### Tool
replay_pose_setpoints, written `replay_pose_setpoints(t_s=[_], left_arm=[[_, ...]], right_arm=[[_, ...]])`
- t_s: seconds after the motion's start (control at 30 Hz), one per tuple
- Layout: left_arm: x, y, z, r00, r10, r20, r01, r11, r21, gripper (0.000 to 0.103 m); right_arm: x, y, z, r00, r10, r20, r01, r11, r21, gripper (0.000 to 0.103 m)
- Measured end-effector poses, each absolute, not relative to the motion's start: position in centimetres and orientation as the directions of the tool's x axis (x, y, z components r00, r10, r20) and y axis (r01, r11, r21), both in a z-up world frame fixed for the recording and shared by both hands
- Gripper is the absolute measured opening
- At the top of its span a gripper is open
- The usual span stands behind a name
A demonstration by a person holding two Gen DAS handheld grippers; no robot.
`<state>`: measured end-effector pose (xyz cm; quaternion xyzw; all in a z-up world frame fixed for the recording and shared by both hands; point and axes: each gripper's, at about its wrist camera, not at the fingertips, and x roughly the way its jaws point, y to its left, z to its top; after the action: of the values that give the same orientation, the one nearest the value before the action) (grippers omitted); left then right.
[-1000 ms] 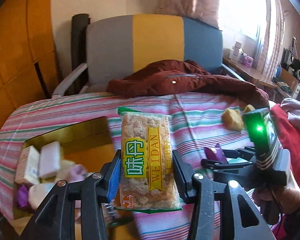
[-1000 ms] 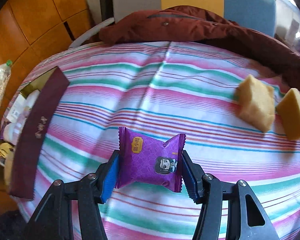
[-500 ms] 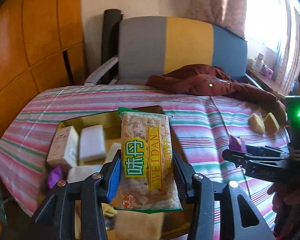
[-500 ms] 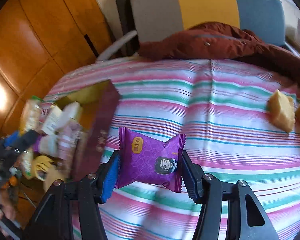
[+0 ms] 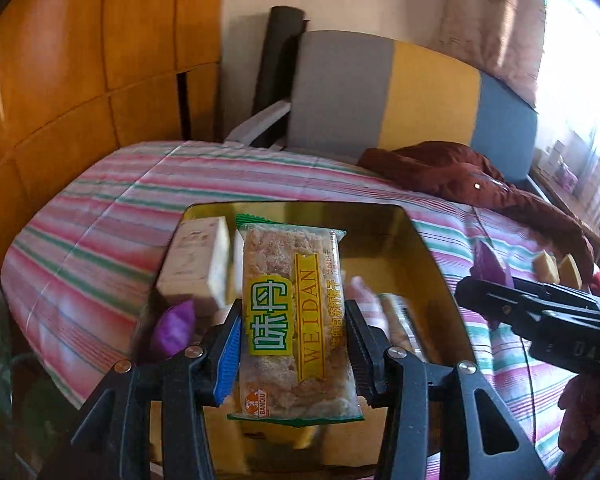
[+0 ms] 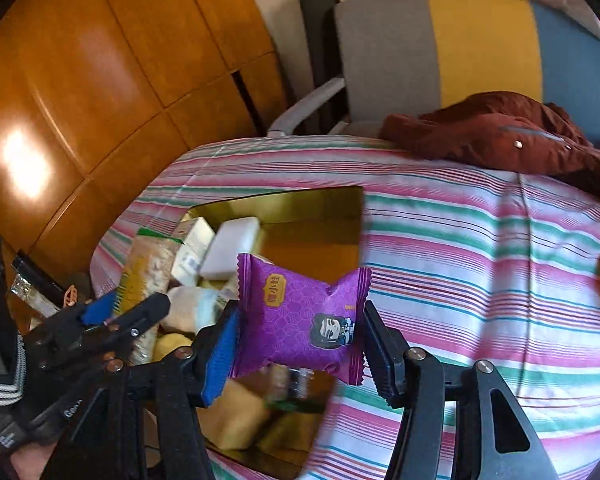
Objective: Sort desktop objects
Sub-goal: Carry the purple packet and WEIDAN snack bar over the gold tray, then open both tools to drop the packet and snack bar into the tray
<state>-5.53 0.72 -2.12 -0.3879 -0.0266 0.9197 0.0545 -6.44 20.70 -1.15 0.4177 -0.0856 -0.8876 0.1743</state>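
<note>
Looking along both tongs, we count two held snacks. Our left tongs are clamped on one long clear packet of crisp rice cake, labelled in green and yellow, held upright above an open gold-lined box. Our right tongs grip one purple wrapped sweet by its two crimped ends, held above the box's near right corner.

The single box sits on a tabletop covered by one pink, green and white striped cloth. Inside it we count two pale rectangular packs near the far left corner, one small purple sweet, and several blurred wrapped pieces we cannot count.

Two yellow sponge-like blocks lie well apart on the cloth, far to the right. One dark red jacket is heaped at the cloth's far edge, before one grey, yellow and blue chair.

Both tongs tilt downward, side by side, each visible in the other's view.
</note>
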Motion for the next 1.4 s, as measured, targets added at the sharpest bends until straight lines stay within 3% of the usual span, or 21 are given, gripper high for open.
replay_pose_setpoints(t_s=[0.37,1.0,1.4], left_arm=[[-5.9,-3.6,-3.3,-0.681,0.128,-0.721,-0.007,-0.986,-0.169,0.047],[-8.0,-2.8,-4.3,-0.671,0.104,-0.734,0.017,-0.988,-0.156,0.052],[-5.5,-1.5,-1.5,-0.722,0.099,-0.684,-0.032,-0.993,-0.110,0.053]], right_arm=[[-8.3,16.6,-1.3,-0.557,-0.418,-0.718,0.270,-0.908,0.320,0.059],[-9.5,16.2,-3.0,-0.524,-0.412,-0.745,0.225,-0.911,0.345,0.069],[-6.6,16.1,-1.6,-0.585,-0.343,-0.735,0.235,-0.939,0.252,0.086]])
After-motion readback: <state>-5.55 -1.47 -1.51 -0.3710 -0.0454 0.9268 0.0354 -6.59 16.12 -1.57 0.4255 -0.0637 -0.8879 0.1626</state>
